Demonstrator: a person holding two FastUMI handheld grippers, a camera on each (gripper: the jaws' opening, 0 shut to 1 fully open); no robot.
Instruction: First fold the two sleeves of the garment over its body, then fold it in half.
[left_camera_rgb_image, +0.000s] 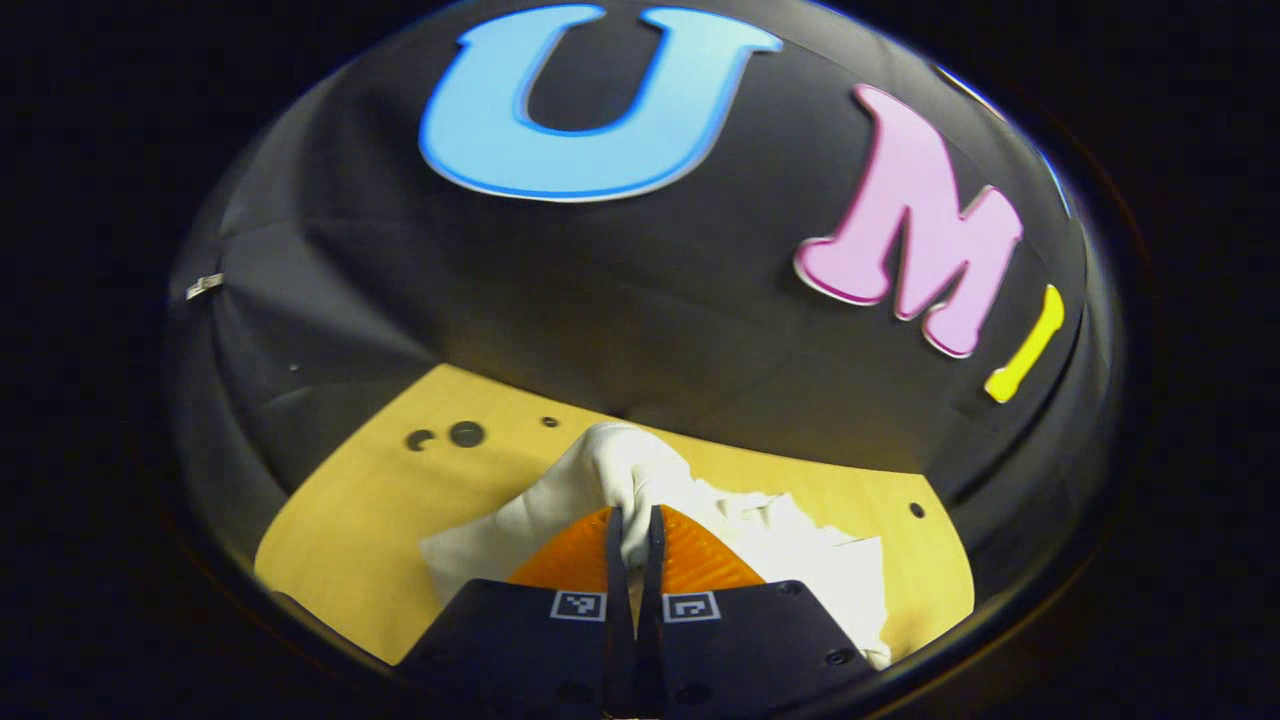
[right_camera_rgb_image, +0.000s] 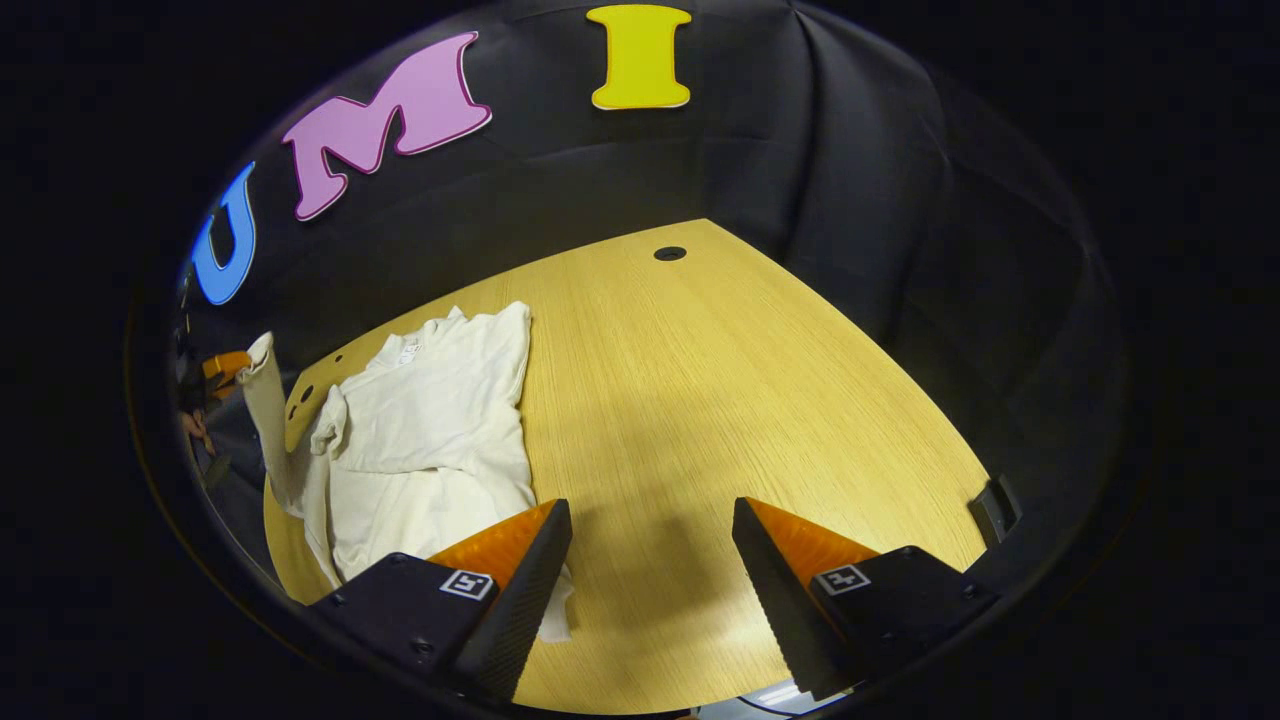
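Left gripper (left_camera_rgb_image: 630, 530): I have it clenched on a raised white sleeve (left_camera_rgb_image: 625, 470).
Right gripper (right_camera_rgb_image: 650, 530): released, above the desk (right_camera_rgb_image: 700, 400).
Garment (right_camera_rgb_image: 430, 430): beside it.

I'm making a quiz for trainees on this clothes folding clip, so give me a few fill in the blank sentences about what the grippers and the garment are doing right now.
1. The left gripper is ____ on a sleeve of the garment.
2. The right gripper is ____, with nothing between its fingers.
3. The garment lies on a ____ table.
4. In the right gripper view, one sleeve is ____ off the table.

Missing words: shut; open; wooden; lifted
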